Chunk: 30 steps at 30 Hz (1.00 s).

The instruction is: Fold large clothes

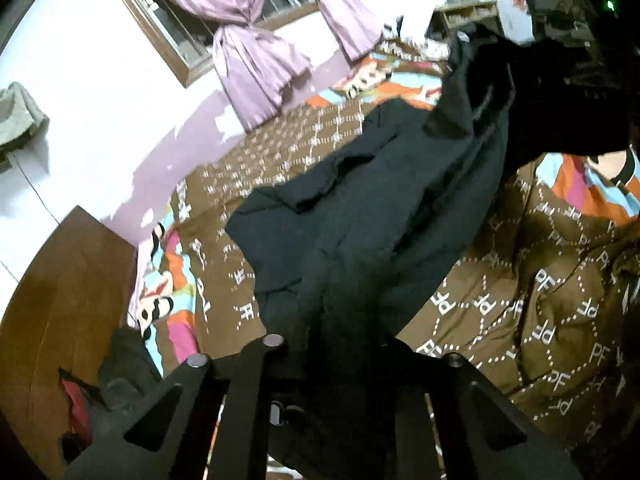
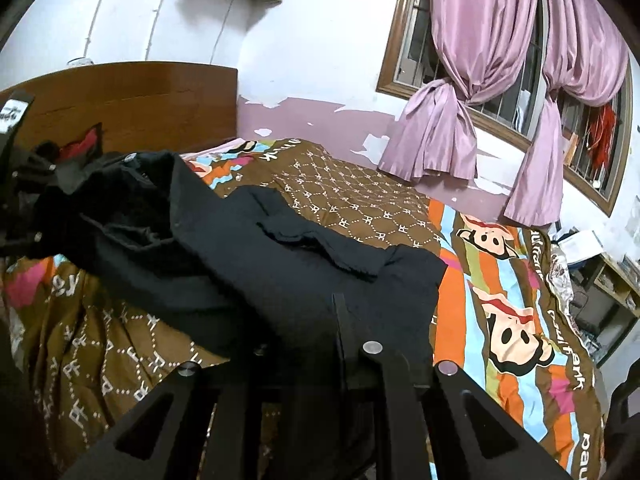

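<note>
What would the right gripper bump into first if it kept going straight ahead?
Probably the dark garment. The right gripper is already shut on its near edge, and the cloth spreads out right in front. Past it lies the patterned bedspread, then the wall, though depth is hard to judge.

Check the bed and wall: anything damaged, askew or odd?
The purple wall paint beside the bed is peeling in white patches. The dark garment lies bunched and creased on the patterned bedspread, not flat.

Matte black claw [image 2: 340,320] arms with round silver screws
</note>
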### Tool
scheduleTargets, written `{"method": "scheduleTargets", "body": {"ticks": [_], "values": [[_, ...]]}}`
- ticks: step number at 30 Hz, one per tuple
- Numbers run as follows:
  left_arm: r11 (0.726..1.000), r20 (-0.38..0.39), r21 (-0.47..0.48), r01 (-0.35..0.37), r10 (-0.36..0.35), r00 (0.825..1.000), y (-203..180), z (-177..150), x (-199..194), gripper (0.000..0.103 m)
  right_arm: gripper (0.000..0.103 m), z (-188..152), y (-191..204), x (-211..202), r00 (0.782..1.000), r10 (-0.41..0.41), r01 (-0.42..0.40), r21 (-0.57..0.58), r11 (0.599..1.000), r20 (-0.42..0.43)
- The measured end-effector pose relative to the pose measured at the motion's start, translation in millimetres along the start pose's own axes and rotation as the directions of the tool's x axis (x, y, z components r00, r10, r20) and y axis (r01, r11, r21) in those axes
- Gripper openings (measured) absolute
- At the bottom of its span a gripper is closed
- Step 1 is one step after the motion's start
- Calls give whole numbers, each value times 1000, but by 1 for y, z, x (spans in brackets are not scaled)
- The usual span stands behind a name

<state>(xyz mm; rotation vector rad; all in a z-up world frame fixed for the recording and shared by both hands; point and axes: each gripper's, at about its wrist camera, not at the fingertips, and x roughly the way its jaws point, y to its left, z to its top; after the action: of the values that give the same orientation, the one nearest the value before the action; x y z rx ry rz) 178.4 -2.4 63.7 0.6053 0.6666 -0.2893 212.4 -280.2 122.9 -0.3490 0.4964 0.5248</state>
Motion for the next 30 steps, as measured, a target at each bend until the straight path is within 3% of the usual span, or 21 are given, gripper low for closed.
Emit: {"method": "scheduleTargets", "body": {"ticks": [9,20,25,30], "values": [[998,164,-62,-8,19,986,18,-1,-59,7,10,-2,9,-60,995,23,-14,-84,996,97],[996,257,-72,-47,65,964,33,12,-132,7,9,20,23,-118,980,7,26,-163,986,198],[997,256,-62,-55,69,964,33,18,-134,6,9,27,19,-115,980,-23,55,-159,986,197],[997,222,-57,-53,64,973,41,33,-96,7,9,41,7,-77,992,-43,62,-155,986,119]]}}
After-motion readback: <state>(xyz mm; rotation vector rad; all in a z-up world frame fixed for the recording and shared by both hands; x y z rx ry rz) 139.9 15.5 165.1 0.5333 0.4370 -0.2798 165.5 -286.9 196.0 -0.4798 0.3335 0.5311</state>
